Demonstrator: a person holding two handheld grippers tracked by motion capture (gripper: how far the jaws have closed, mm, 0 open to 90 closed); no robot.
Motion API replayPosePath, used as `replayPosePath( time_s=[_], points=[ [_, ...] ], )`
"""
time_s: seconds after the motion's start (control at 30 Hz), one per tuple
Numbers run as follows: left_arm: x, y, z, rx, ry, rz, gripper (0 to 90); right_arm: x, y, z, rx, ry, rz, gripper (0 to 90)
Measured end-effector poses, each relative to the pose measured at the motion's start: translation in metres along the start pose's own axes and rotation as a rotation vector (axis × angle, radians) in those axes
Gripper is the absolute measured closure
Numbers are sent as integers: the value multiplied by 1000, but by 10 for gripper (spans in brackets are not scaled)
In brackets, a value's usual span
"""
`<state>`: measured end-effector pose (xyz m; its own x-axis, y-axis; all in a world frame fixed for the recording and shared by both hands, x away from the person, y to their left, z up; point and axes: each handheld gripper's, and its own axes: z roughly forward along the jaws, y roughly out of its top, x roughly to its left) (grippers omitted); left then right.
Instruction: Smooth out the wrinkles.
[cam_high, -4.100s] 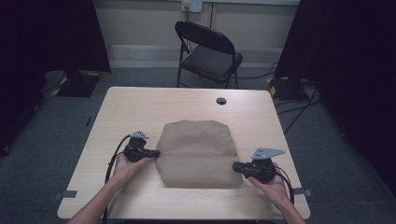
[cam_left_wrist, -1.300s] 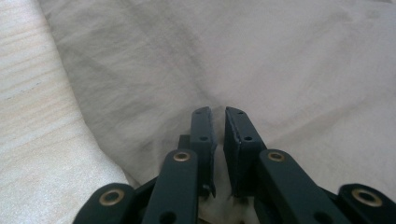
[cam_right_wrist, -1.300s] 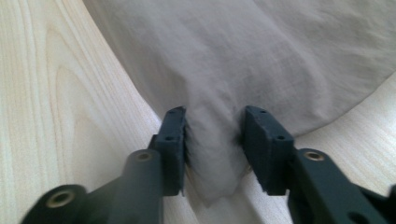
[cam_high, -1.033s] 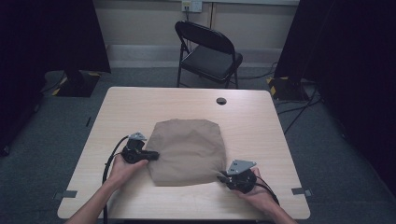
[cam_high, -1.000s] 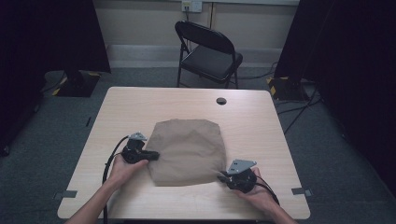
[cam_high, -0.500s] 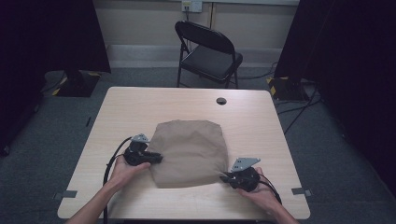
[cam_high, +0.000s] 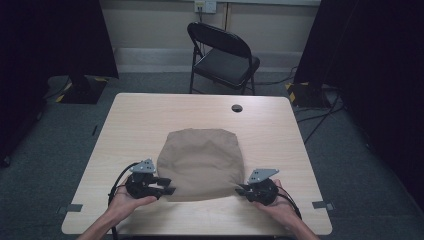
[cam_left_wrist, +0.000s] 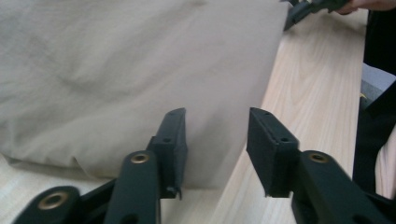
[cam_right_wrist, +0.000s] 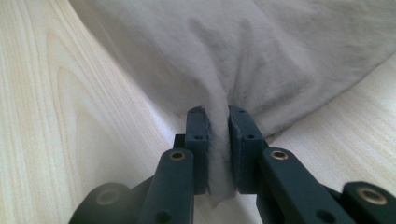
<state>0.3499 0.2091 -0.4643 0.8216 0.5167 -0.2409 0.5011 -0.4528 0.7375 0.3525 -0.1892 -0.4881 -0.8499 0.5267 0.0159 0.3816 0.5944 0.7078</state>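
Folded since four seconds back, the cloth (cam_high: 201, 163) lies mid-table (cam_high: 150, 120), near edge squared up. Right gripper (cam_high: 243, 190) pinches its corner; left gripper (cam_high: 171, 186) has just been opening, cloth free between its jaws. Probably another fold left.

Pale wooden table (cam_high: 150, 120); tan folded cloth (cam_high: 202, 160) flat upon it

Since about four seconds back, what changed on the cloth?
The tan cloth got folded narrower and its near edge pulled toward the person. The left gripper has just been opening and has let go; cloth lies between its jaws, pads clear. The right gripper shifted nearer the table's front edge and stays clamped on its corner. Table and chair unchanged.
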Motion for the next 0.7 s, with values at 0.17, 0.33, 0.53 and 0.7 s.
replayPosePath(
  time_s=[0.17,0.33,0.53,0.7],
  points=[
    [2,-4,8,48,-3,8,498,0,0,0,-1,1,0,796],
    [-2,-4,15,76,5,47,477,-1,-1,0,-4,4,3,796],
    [-7,-6,24,112,24,102,434,-1,-1,0,-5,8,11,796],
    [-9,-8,27,114,33,116,424,-1,-1,0,-5,9,12,796]
  ],
)
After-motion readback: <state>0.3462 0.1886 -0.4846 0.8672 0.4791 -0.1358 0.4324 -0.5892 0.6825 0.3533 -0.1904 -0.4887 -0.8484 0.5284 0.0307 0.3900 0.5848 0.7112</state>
